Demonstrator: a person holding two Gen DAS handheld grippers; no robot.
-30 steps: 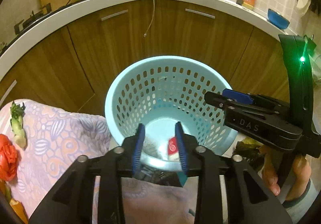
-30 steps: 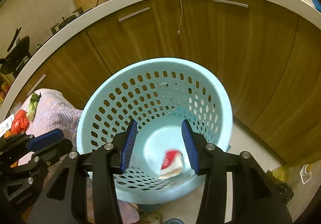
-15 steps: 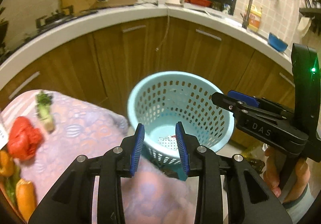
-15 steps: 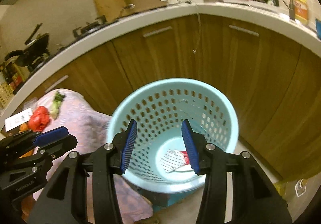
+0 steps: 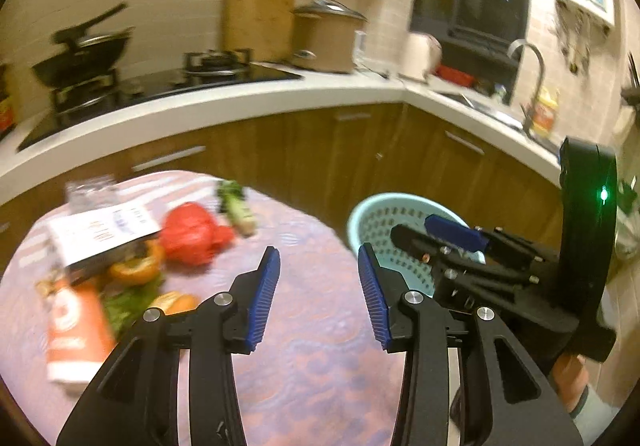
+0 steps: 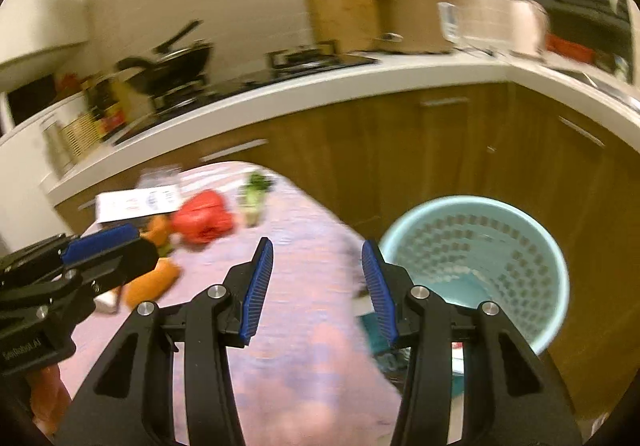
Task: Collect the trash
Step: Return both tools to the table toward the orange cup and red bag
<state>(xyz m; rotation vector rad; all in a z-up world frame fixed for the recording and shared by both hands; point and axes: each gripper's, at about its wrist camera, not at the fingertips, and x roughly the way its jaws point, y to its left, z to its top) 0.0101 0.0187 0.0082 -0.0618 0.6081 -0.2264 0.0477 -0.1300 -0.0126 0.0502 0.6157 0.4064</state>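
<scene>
The light blue perforated basket (image 5: pixel 380 214) (image 6: pixel 480 246) stands on the floor to the right of the cloth-covered table (image 5: pixel 320 346) (image 6: pixel 304 358). Trash lies on the table's far left: a red crumpled bag (image 5: pixel 192 232) (image 6: pixel 204 216), a white leaflet (image 5: pixel 104 230) (image 6: pixel 136 202), an orange carton (image 5: pixel 72 330), orange peels (image 5: pixel 136 266) and a green vegetable stalk (image 5: pixel 236 206) (image 6: pixel 254 194). My left gripper (image 5: pixel 318 258) hangs over the table with its jaws opening and nothing between them. My right gripper (image 6: pixel 317 250) is open and empty over the table's right edge.
A curved white counter (image 5: pixel 240 110) with brown cabinets runs behind. On it stand a wok (image 5: pixel 84 54), a hob, a cutting board (image 5: pixel 258 12), a cooker (image 5: pixel 326 36) and a sink tap (image 5: pixel 532 62). The picture is blurred by motion.
Both grippers rose and swung left, from above the basket to above the table. The basket now sits to the right, and the left jaws stand wider apart.
</scene>
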